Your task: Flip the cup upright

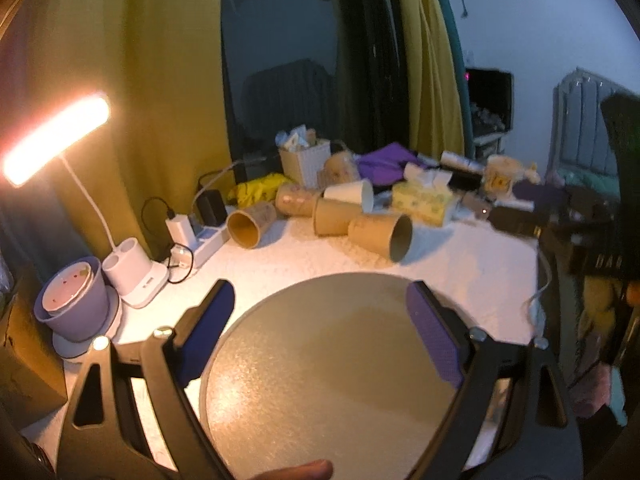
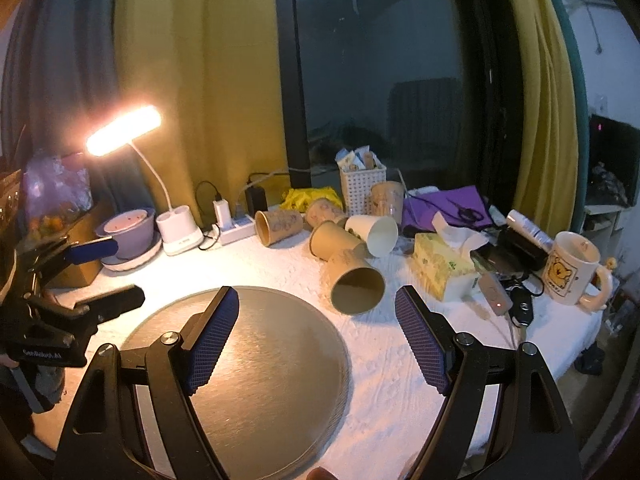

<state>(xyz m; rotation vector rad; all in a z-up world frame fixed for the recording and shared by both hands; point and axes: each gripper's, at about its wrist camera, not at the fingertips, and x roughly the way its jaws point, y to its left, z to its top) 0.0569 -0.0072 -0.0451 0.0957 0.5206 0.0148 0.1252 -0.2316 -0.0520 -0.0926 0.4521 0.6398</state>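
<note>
Several brown paper cups lie on their sides on the white cloth beyond a round grey tray (image 1: 320, 360) (image 2: 256, 360). The nearest cup (image 1: 380, 236) (image 2: 354, 282) points its mouth toward me. A white cup (image 1: 350, 194) (image 2: 374, 232) lies behind it, and another brown cup (image 1: 252, 224) (image 2: 278, 226) lies to the left. My left gripper (image 1: 320, 312) is open and empty over the tray. My right gripper (image 2: 316, 316) is open and empty, just short of the nearest cup. The left gripper also shows at the left of the right wrist view (image 2: 96, 276).
A lit desk lamp (image 2: 124, 130) with a white base (image 2: 180, 234), a purple bowl (image 2: 128, 226), a power strip (image 2: 236, 228), a white basket (image 2: 362, 188), a tissue box (image 2: 444, 268), a bear mug (image 2: 570, 268) and purple cloth (image 2: 444, 204) crowd the table's back and right.
</note>
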